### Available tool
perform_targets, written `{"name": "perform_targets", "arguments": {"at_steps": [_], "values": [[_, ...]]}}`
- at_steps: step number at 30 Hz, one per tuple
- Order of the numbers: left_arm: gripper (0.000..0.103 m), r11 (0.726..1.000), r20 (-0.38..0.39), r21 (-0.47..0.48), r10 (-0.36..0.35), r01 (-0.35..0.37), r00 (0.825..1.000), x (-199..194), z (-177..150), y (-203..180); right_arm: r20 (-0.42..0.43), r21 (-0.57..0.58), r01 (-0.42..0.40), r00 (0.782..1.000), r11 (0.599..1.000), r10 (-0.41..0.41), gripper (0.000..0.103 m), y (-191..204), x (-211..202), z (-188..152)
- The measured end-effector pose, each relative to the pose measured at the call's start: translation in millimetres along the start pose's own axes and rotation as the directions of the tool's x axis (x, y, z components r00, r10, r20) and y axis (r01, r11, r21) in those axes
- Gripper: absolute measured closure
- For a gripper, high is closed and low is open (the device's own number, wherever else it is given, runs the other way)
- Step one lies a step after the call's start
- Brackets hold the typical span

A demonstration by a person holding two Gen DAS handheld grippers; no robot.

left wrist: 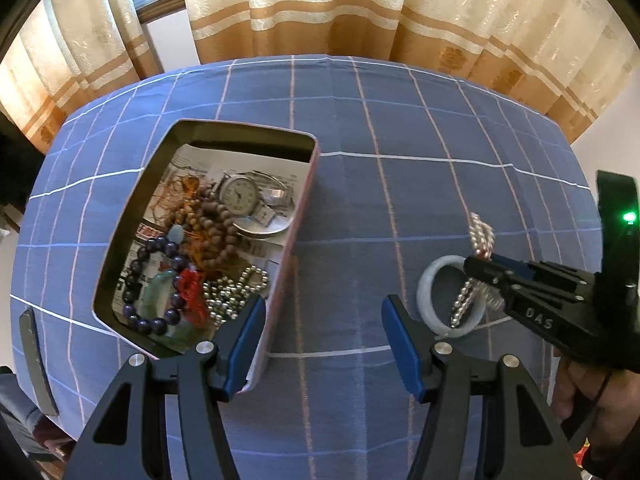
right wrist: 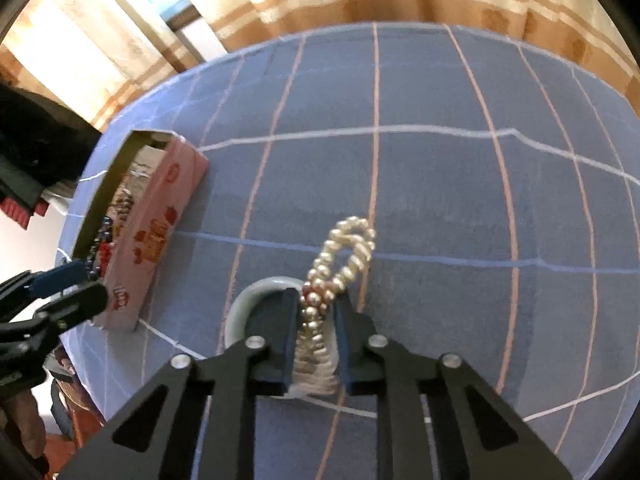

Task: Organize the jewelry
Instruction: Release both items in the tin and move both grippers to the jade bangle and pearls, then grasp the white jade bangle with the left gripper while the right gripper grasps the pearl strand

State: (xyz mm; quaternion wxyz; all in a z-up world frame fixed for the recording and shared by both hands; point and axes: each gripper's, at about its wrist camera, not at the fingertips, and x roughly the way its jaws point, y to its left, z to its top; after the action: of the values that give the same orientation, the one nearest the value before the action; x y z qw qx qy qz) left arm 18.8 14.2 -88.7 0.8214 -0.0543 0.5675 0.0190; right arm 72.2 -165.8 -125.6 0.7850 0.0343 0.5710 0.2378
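Silver beads (right wrist: 340, 268) sit pinched in my right gripper (right wrist: 316, 312), over the pale bangle (left wrist: 434, 300) on the blue checked cloth (left wrist: 360, 200). My left gripper (left wrist: 324, 320) gapes wide and empty just right of the tin (left wrist: 304, 216), far from neither.

Lighting: bright daylight through backlit curtains (left wrist: 304, 4), washed-out glare at top. Shadows: soft, beside the tin (left wrist: 200, 240) on the worktop (left wrist: 400, 120). Distortion: strong fisheye bowing, dark vignetted corners. Blur: right view slightly smeared.
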Motion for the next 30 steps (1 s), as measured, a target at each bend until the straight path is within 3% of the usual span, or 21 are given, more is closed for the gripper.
{"name": "perform_targets", "arguments": {"at_steps": [8, 16, 20, 21, 22, 23, 27, 28, 30], "values": [[0.042, 0.999, -0.015, 0.024, -0.047, 0.047, 0.999, 11.2, 4.9, -28.5, 0.063, -0.047, -0.043, 0.997, 0.998, 0.046, 0.087, -1.8, -35.9, 1.8], [0.042, 0.993, -0.081, 0.057, -0.102, 0.106, 0.991, 44.3, 3.7, -62.5, 0.093, -0.026, -0.013, 0.996, 1.0, 0.015, 0.087, -20.5, -59.9, -5.4], [0.043, 0.993, -0.109, 0.071, -0.091, 0.099, 0.99, 61.5, 2.4, -73.1, 0.085, -0.004, 0.002, 0.996, 1.0, -0.001, 0.087, -32.9, -63.5, -13.9], [0.047, 0.993, -0.116, 0.078, -0.078, 0.087, 0.99, 66.4, 2.0, -75.4, 0.081, 0.004, 0.003, 0.997, 1.0, -0.003, 0.087, -36.0, -63.4, -17.0], [0.061, 0.993, -0.127, 0.079, -0.073, 0.084, 0.989, 70.4, 2.1, -75.7, 0.078, 0.006, 0.003, 0.997, 1.0, -0.003, 0.087, -37.8, -63.8, -19.1], [0.067, 0.993, -0.143, 0.079, -0.076, 0.088, 0.987, 74.8, 1.8, -76.5, 0.075, 0.008, 0.004, 0.997, 1.0, -0.004, 0.087, -39.3, -63.9, -21.9], [0.072, 0.991, -0.121, 0.117, -0.05, 0.064, 0.991, 74.9, 3.3, -84.0, 0.068, 0.011, 0.0, 0.998, 1.0, -0.001, 0.087, -44.0, -64.5, -28.3], [0.091, 0.99, -0.118, 0.123, -0.05, 0.065, 0.992, 75.3, 3.5, -86.8, 0.067, 0.01, -0.001, 0.998, 1.0, 0.001, 0.087, -44.7, -64.8, -28.8], [0.094, 0.988, -0.125, 0.14, -0.055, 0.072, 0.991, 74.9, 3.5, -89.0, 0.07, 0.006, -0.005, 0.998, 1.0, 0.005, 0.087, -45.3, -66.0, -29.6]]}}
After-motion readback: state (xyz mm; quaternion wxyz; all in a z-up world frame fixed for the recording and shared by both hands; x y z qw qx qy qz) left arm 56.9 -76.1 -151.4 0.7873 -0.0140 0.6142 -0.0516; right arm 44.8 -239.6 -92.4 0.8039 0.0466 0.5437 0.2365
